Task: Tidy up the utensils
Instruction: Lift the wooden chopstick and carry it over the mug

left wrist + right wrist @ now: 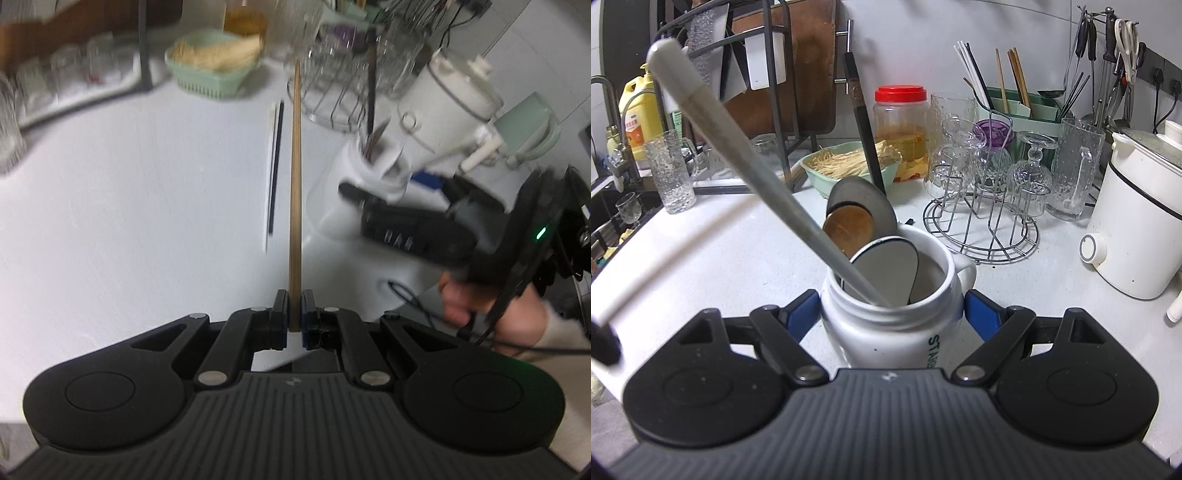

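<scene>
Wooden brown chopstick [296, 192] sits clamped between the closed left tongs [294, 314], above the white desk [147, 184]. Right tongs [892, 314] grip the white ceramic mug [886, 332] holding spoons [882, 273].

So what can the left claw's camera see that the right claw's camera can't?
Only the left wrist view shows the left claw pinching a brown chopstick, two thin chopsticks lying on the counter, and the hand holding the right claw's tool.

Only the right wrist view shows the red-lidded jar, the yellow bottle and the green utensil holder full of chopsticks.

Both show the white mug gripped by the right claw, the green basket, and the white cooker.
</scene>
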